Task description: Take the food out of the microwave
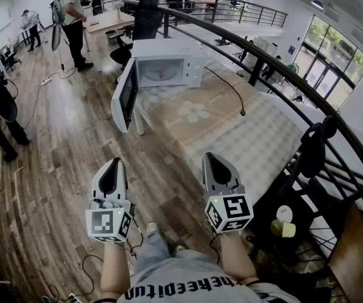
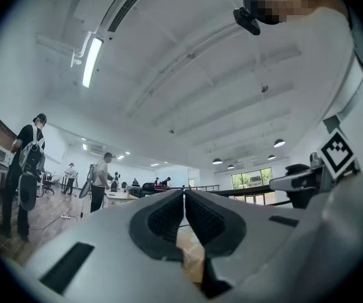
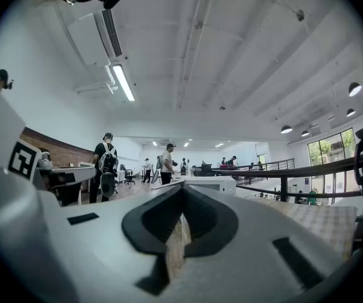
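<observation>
A white microwave [image 1: 168, 68] stands at the far end of a long table [image 1: 257, 137] covered with a patterned cloth. Its door [image 1: 125, 96] hangs wide open toward the left. The cavity looks pale, and I cannot make out any food inside. My left gripper [image 1: 113, 163] and right gripper [image 1: 211, 158] are held close to my body, well short of the microwave, over the floor and the table's near end. Both are shut with nothing between their jaws. In the left gripper view the left gripper [image 2: 184, 194] points up at the room. In the right gripper view the right gripper [image 3: 182, 188] points toward the microwave [image 3: 206, 183].
A black curved railing [image 1: 282, 68] runs along the table's right side. A black cable [image 1: 232, 93] trails over the cloth. A person [image 1: 72, 17] stands on the wood floor at the far left, near desks and a black chair [image 1: 146, 17]. A yellow object [image 1: 283, 227] sits low right.
</observation>
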`<state>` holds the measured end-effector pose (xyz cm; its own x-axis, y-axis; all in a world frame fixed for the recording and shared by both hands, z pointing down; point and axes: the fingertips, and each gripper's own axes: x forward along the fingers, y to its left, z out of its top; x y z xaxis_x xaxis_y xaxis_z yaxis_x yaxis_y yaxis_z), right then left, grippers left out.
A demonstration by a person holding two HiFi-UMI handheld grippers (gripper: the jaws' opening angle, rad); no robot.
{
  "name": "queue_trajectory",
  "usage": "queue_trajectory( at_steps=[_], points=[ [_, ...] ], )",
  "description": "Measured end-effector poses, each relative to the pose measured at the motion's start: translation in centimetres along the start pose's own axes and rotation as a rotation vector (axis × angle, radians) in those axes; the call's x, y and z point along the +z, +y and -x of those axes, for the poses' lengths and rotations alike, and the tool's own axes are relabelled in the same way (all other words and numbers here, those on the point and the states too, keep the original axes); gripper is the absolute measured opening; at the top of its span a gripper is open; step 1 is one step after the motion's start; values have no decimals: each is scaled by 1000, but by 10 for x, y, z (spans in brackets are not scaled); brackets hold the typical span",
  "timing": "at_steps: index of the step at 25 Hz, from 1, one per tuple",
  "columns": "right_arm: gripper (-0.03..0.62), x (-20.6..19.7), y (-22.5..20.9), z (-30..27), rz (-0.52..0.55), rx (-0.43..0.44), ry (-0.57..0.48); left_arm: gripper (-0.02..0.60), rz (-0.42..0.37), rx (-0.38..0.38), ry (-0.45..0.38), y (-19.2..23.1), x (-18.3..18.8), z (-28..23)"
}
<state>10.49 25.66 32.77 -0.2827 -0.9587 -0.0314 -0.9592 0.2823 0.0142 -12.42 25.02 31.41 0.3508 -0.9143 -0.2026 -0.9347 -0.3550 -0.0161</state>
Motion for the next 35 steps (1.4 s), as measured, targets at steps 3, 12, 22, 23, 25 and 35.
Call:
queue_trajectory(
  at_steps=[3,12,22,23,25,35],
  points=[
    [5,1,-1,-4,-3,-2,1,12,1,0,1,2,0,-4],
    [5,0,-1,-27,-13,-6,7,11,3,-3,13,16,-2,-21],
    [5,-4,-11,-75,-30,-70,5,11,14,-22,12,45,-14,-62],
    [5,-4,-11,-81,-31,-74,6,11,18,-25,11,49,-14,-67],
    [5,-5,-11,-93,-31,-81,8,11,27,-26,17,57,-13,-78],
    [5,-7,-5,-165,-30,-83,-3,11,31,-44,2,103,-25,-134]
  ],
)
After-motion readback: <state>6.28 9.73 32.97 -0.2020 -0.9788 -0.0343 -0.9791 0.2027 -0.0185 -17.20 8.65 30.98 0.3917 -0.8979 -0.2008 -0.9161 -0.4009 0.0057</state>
